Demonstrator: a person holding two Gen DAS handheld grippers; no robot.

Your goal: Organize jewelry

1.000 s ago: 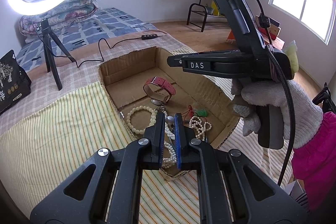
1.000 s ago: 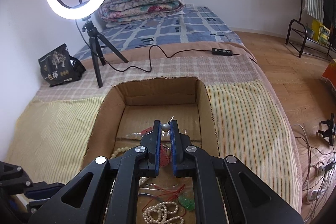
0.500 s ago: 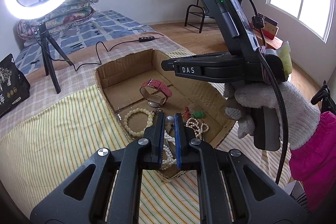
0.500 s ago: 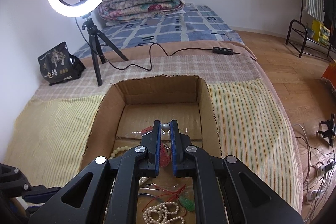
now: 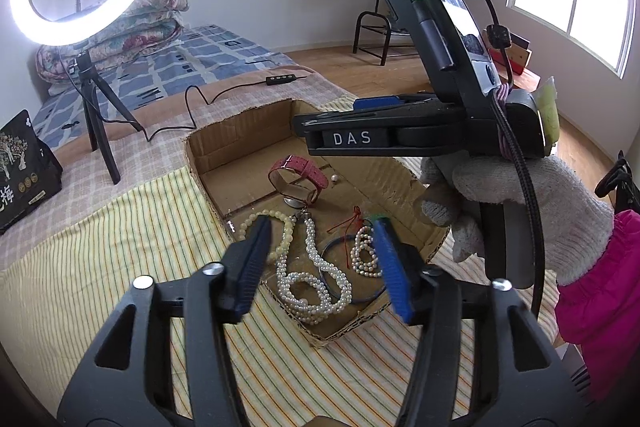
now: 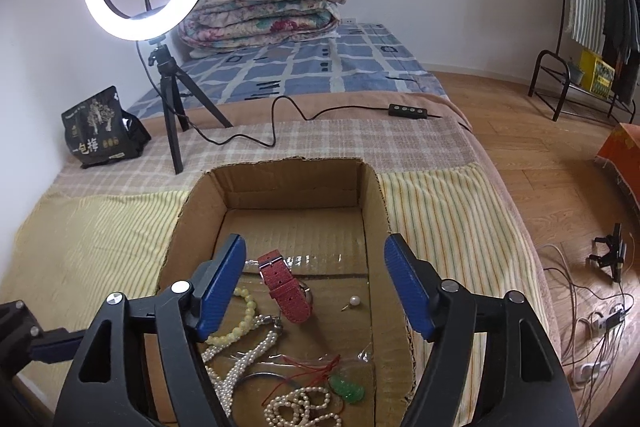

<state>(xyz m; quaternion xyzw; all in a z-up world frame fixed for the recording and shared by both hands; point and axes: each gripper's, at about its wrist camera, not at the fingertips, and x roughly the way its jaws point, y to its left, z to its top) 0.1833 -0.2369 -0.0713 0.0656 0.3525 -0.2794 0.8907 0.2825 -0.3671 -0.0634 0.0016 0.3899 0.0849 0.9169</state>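
A shallow cardboard box [image 5: 240,131] [image 6: 292,175] lies on the bed and holds the jewelry: a red-strap watch [image 5: 298,173] [image 6: 286,287], a pale bead bracelet [image 5: 280,227] [image 6: 240,319], a long pearl necklace [image 5: 312,283] [image 6: 240,359], a small pearl bracelet [image 5: 362,251] [image 6: 300,407], a green pendant on red cord [image 6: 346,389], a dark bangle [image 5: 340,267] and a loose pearl earring [image 5: 335,179] [image 6: 353,301]. My left gripper [image 5: 326,267] is open and empty above the box's near end. My right gripper [image 6: 316,287] is open and empty above the box; it also shows in the left wrist view [image 5: 380,131].
A ring light on a tripod [image 6: 168,95] [image 5: 96,115] stands behind the box, its cable and switch [image 6: 408,110] trailing across the bed. A black snack bag [image 6: 100,127] lies far left. Folded quilts [image 6: 264,11] lie at the bed head. The bed edge drops to wooden floor on the right.
Both grippers have opened wide; they were shut on a pearl earring between them. The earring now lies on the box floor beside the watch.
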